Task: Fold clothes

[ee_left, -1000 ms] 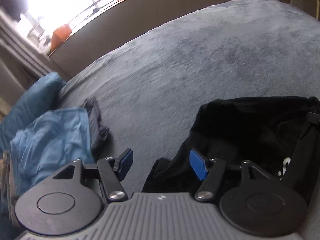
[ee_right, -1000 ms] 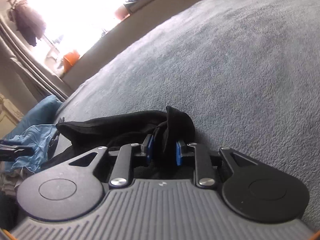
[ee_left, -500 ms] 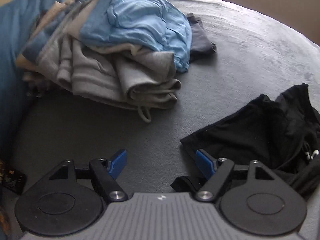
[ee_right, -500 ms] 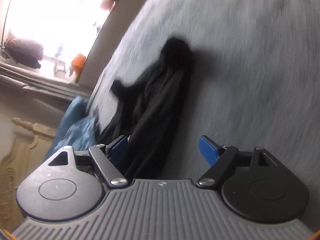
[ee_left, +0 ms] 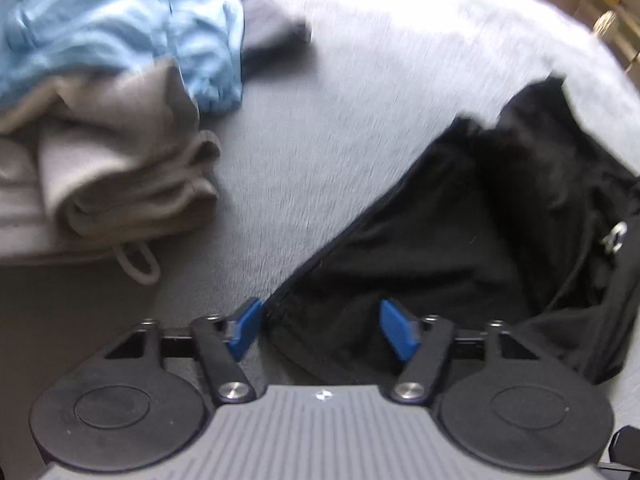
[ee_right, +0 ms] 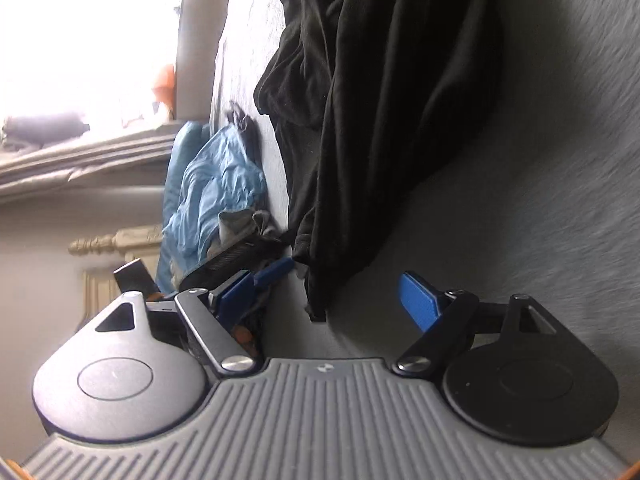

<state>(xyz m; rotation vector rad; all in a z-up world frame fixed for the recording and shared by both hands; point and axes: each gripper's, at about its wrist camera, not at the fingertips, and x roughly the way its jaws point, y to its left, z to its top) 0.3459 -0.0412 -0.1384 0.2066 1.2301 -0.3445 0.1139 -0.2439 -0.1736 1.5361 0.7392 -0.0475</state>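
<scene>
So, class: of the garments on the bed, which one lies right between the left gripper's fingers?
The black garment; its hemmed corner sits between the open left gripper. The light blue and grey clothes lie stacked apart.

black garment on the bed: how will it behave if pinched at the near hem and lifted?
Black garment: probably floppy, since it lies in soft rumpled folds. Likely light, thin knit. A one-corner pinch would probably let it hang and bunch; its cord may dangle.

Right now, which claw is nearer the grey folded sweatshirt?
Left. The left claw hangs open over the black garment's corner, beside the grey folded sweatshirt. The right claw, open, sits at the garment's other side, farther off.
</scene>
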